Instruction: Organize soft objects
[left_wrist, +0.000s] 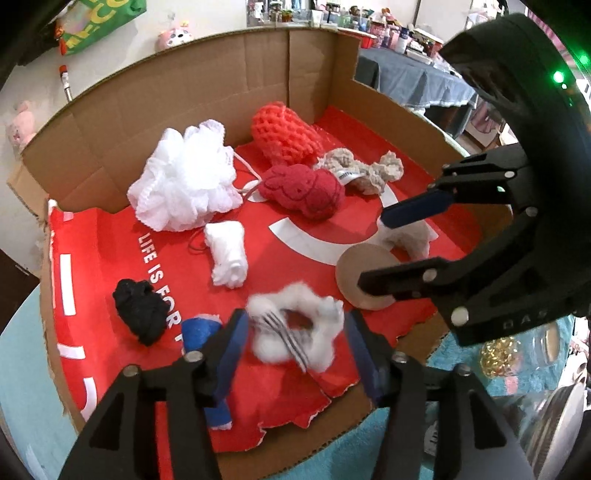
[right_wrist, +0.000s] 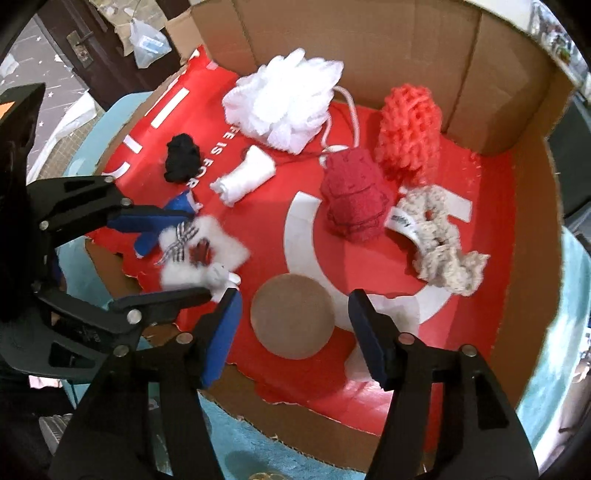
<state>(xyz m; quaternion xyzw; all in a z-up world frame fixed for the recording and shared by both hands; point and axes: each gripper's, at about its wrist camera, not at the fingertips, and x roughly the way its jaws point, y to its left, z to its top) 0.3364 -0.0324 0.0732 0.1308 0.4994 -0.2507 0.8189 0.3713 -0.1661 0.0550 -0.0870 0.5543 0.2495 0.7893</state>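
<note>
A white fluffy scrunchie with a checked ribbon (left_wrist: 295, 328) lies on the red sheet (left_wrist: 122, 266) in a cardboard box, between the open fingers of my left gripper (left_wrist: 295, 354); it also shows in the right wrist view (right_wrist: 195, 251), where the left gripper (right_wrist: 177, 254) straddles it. My right gripper (right_wrist: 295, 332) is open above a round cardboard disc (right_wrist: 293, 317); a white soft piece (right_wrist: 360, 365) sits by its right finger. In the left wrist view the right gripper (left_wrist: 376, 251) hovers over the disc (left_wrist: 364, 275).
In the box lie a white mesh pouf (left_wrist: 184, 177), coral crochet piece (left_wrist: 284, 133), dark red cloth (left_wrist: 303, 190), beige crochet scrunchie (left_wrist: 364, 170), white rolled cloth (left_wrist: 227, 253), black cloth (left_wrist: 140, 310) and blue item (left_wrist: 199, 332). Cardboard walls (left_wrist: 184, 85) rise behind. Teal cloth (left_wrist: 22, 387) surrounds the box.
</note>
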